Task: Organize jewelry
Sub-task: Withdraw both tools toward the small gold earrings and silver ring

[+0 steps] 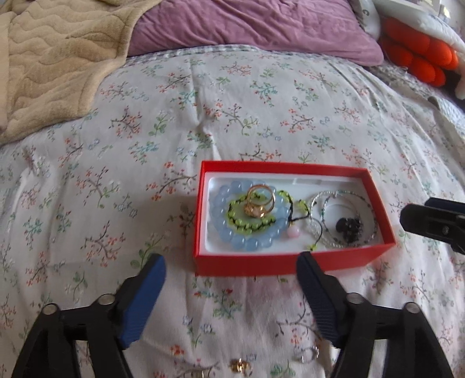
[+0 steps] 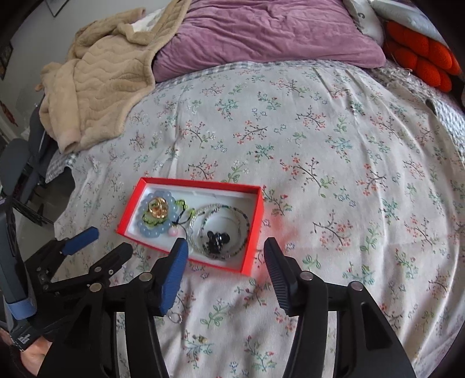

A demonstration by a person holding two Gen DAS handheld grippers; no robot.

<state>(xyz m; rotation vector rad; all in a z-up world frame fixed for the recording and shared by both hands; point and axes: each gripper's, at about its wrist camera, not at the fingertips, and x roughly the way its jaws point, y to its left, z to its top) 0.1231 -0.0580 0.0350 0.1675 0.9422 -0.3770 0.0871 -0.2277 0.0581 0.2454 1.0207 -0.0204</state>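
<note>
A red box (image 1: 290, 263) with a white lining lies on the floral bedspread; it also shows in the right wrist view (image 2: 252, 229). In it lie a blue bead bracelet (image 1: 229, 232), a green bead bracelet (image 1: 247, 225), a gold ring (image 1: 260, 200), silver hoops (image 1: 343, 203) and a black beaded piece (image 1: 348, 226). My left gripper (image 1: 231, 270) is open and empty, just in front of the box. My right gripper (image 2: 225, 256) is open and empty over the box's near right corner. A gold earring (image 1: 241, 367) and a silver ring (image 1: 308, 355) lie loose on the bedspread near me.
A beige blanket (image 1: 52, 58) lies at the back left, a purple pillow (image 1: 247, 26) at the back, an orange cushion (image 1: 418, 58) at the back right. The bed's left edge (image 2: 61, 174) drops beside the box. The right gripper's finger (image 1: 430, 221) shows at the right.
</note>
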